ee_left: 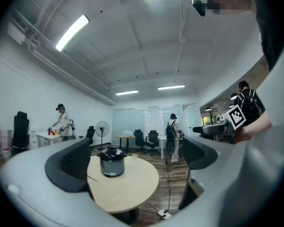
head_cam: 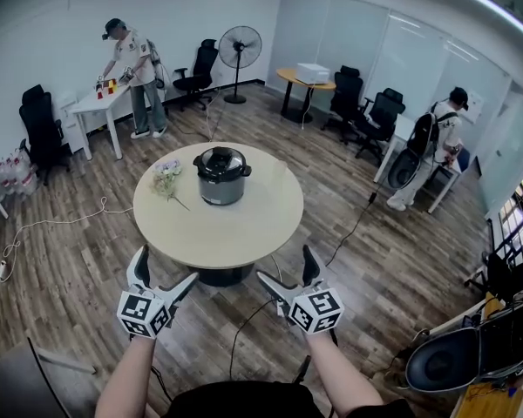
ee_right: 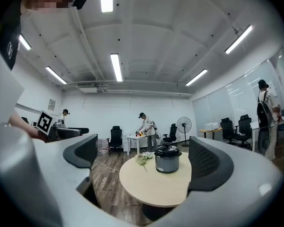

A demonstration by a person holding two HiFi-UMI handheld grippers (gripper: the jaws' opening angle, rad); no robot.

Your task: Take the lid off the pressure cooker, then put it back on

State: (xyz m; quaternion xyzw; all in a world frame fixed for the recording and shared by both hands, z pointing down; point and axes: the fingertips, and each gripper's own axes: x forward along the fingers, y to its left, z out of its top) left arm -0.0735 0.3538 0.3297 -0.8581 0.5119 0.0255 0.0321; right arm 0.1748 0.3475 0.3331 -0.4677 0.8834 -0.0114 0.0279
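Observation:
A grey pressure cooker [head_cam: 221, 181] with its black lid [head_cam: 220, 159] on stands at the far side of a round beige table [head_cam: 235, 229]. Both grippers hover short of the table's near edge, well apart from the cooker. My left gripper [head_cam: 166, 266] is open, with nothing between its jaws. My right gripper [head_cam: 285, 266] is open too and holds nothing. In the left gripper view the cooker [ee_left: 112, 162] shows between the spread black fingers [ee_left: 71, 167]. The right gripper view frames the cooker [ee_right: 167, 159] just left of its right finger [ee_right: 208, 167].
A small bunch of flowers [head_cam: 166, 179] lies on the table left of the cooker. Cables [head_cam: 349, 229] run over the wooden floor. A person [head_cam: 138, 75] works at a white table at the back left; another person [head_cam: 431, 146] stands at the right. Office chairs and a fan [head_cam: 240, 49] line the room.

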